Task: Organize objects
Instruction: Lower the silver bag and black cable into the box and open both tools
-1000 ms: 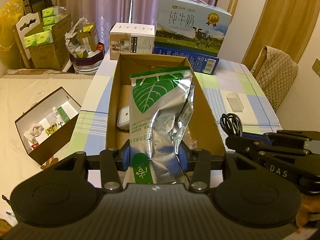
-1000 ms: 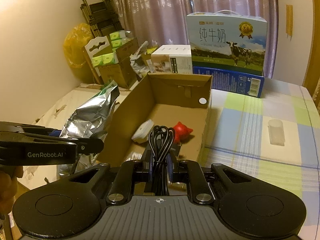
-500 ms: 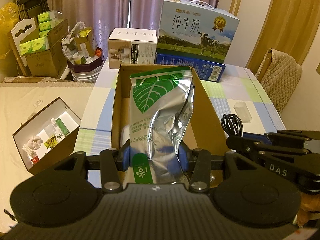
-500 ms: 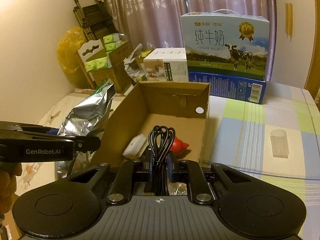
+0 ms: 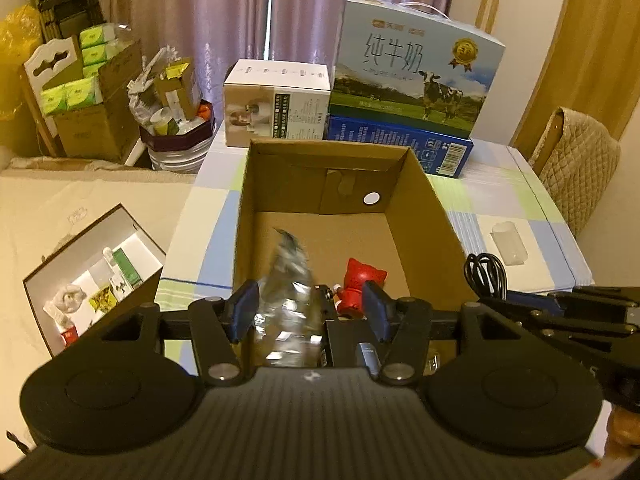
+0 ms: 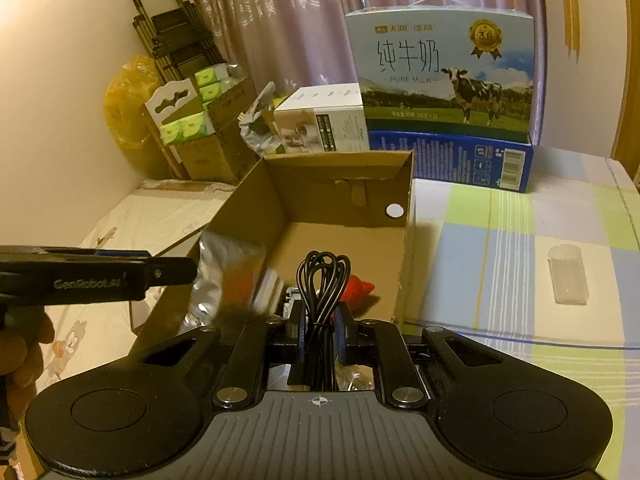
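Note:
My left gripper (image 5: 310, 312) hangs over the near end of the open cardboard box (image 5: 436, 216). Its jaws are opening. The silver and green foil bag (image 5: 286, 292) is a blur dropping between them into the box, and the pads do not press on it. A red toy (image 5: 358, 284) lies on the box floor. In the right wrist view the foil bag (image 6: 224, 276) sinks inside the left wall of the cardboard box (image 6: 248, 208). My right gripper (image 6: 322, 320) is shut on a coiled black cable (image 6: 322, 280), held over the box's near end.
A milk carton case (image 5: 412, 72) on a blue case and a white box (image 5: 276, 104) stand behind the cardboard box. A small clear container (image 5: 508, 242) lies on the checked tablecloth to the right. An open brown box (image 5: 92, 280) of small items sits at left. A padded chair (image 5: 576, 164) is at right.
The left jaws have widened and the foil bag, held upright before, has slipped down into the box. Both grippers have moved a little closer to the box.

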{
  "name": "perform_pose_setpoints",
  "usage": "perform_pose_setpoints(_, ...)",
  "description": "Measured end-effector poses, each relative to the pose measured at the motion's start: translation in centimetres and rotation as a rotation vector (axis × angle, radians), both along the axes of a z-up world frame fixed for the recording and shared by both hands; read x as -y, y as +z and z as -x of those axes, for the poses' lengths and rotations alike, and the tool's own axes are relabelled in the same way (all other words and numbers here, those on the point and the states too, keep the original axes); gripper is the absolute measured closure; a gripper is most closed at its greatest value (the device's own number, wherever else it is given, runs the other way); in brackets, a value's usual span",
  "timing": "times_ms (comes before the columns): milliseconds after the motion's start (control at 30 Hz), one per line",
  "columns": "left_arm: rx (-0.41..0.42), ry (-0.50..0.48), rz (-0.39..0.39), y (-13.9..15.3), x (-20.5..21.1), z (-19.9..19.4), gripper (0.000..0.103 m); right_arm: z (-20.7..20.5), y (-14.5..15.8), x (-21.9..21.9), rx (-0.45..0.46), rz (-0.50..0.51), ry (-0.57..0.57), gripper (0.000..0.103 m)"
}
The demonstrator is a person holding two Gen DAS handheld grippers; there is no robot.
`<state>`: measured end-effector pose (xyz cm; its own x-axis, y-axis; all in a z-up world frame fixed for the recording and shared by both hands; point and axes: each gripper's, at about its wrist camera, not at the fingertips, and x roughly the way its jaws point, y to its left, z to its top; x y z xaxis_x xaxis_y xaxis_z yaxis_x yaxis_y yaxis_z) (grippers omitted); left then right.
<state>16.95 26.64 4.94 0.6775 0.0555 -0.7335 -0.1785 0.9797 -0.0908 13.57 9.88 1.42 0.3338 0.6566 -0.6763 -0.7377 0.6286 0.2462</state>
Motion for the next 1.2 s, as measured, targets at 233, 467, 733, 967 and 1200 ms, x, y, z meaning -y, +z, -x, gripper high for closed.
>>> perform_pose_setpoints(233,0.006,0.01,0.012,-0.3,-0.3,1.5,0.05,0.3,0.2,-0.3,-0.017,-0.029,0.007,0.092)
perform_pose_setpoints(467,0.019,0.039,0.029,-0.1,-1.1,2.8,0.047,-0.2,0.5,-1.2,-0.027,-0.089,0.015,0.087)
perform_pose_setpoints(733,0.02,0.054,0.035,-0.3,-1.6,3.8,0.047,-0.9,0.5,0.3,-0.028,-0.128,-0.066,0.043)
perform_pose_setpoints(967,0.014,0.053,0.051,-0.6,-0.8,4.7,0.047,-0.1,1.0,2.5,-0.022,-0.115,-0.09,0.043)
perform_pose_setpoints(1200,0.021,0.047,0.055,0.0,0.9,6.1,0.045,1.9,1.8,6.1,-0.028,-0.132,-0.135,0.043)
